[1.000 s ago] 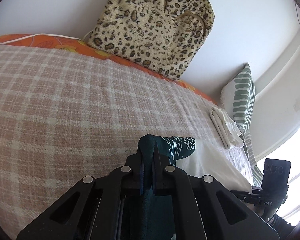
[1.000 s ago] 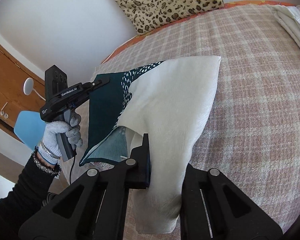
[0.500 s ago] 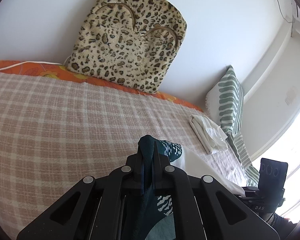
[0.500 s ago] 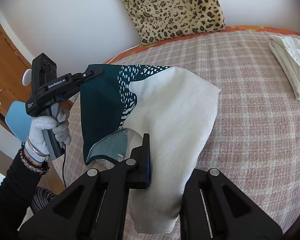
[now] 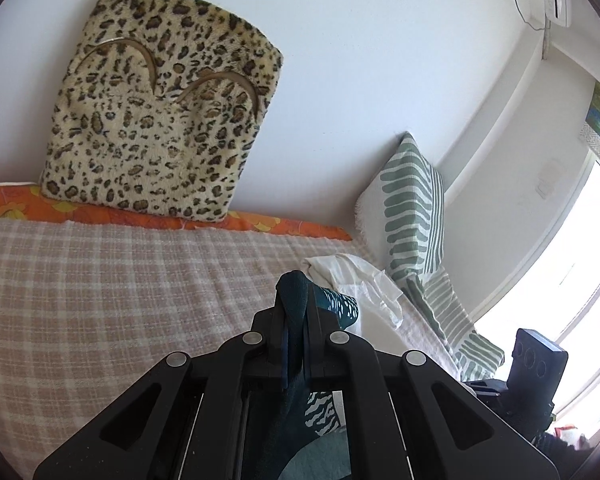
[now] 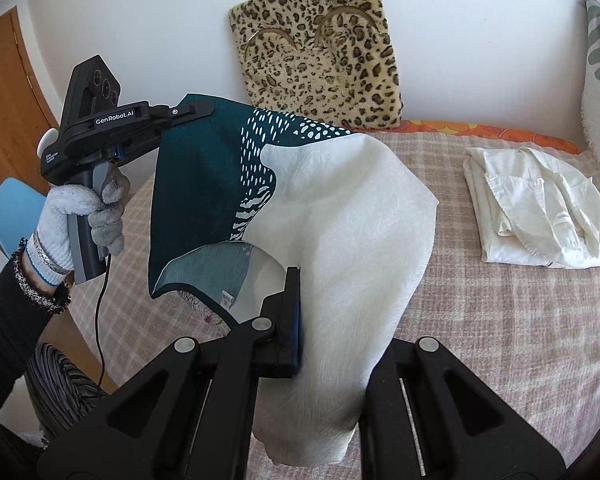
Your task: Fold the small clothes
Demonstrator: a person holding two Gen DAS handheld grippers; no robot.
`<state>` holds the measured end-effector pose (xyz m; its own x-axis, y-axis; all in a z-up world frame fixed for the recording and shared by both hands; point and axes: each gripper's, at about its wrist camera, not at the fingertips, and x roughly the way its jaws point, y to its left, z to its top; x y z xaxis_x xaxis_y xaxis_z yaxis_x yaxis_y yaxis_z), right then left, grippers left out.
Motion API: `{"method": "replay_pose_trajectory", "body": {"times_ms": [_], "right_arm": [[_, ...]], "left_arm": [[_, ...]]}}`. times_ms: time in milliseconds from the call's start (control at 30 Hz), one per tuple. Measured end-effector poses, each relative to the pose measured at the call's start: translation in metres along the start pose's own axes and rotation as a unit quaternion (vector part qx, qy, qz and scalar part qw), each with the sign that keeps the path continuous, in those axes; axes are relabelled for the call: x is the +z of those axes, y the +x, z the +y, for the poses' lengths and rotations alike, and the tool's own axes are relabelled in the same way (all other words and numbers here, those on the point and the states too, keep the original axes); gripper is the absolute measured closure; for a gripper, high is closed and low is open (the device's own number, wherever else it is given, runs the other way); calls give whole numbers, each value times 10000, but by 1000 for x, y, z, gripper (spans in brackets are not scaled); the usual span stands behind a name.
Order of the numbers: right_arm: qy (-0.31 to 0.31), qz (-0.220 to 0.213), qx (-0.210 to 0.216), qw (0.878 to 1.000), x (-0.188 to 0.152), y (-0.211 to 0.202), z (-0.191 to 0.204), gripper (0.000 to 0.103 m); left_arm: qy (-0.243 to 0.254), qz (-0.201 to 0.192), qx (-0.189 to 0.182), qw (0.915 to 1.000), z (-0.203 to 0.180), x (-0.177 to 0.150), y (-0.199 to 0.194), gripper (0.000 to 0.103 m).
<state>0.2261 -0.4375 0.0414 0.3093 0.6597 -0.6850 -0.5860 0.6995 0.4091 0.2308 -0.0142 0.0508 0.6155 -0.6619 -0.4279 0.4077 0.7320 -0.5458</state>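
A small garment [image 6: 332,216], dark teal with white dots and a cream panel, hangs in the air over the bed. My left gripper [image 5: 295,312] is shut on its teal top corner [image 5: 296,292]; it also shows in the right wrist view [image 6: 192,110]. My right gripper [image 6: 304,312] is shut on the cream part, whose cloth drapes over and hides the right finger. A folded cream shirt [image 6: 540,208] lies on the bed to the right; it also shows in the left wrist view [image 5: 360,280].
The bed has a pink checked cover [image 6: 500,320]. A leopard-print cushion [image 6: 320,52] leans on the wall at the back. A green striped pillow [image 5: 416,208] stands at the right. A wooden door [image 6: 4,92] and blue chair [image 6: 8,216] are at the left.
Both grippers have lifted the garment higher off the bed and tilted up. The garment now hangs free between them. Both grips are unchanged.
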Motion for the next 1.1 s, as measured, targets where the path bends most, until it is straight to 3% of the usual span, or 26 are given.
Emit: {"method": "replay_pose_trajectory", "body": {"times_ms": [267, 567, 833, 1100], "right_arm": [[-66, -147, -630, 9979, 12, -50, -69, 96], [-432, -272, -1345, 9896, 39, -88, -141, 96], [-731, -218, -1715, 9822, 69, -81, -213, 96], [-504, -167, -1535, 9867, 82, -35, -281, 96]], "left_arm": [[321, 111, -411, 9986, -63, 19, 68, 100], [354, 158, -757, 9964, -112, 40, 145, 100], [401, 124, -794, 9960, -133, 54, 205, 100], [336, 225, -506, 9979, -116, 53, 268, 100]]}}
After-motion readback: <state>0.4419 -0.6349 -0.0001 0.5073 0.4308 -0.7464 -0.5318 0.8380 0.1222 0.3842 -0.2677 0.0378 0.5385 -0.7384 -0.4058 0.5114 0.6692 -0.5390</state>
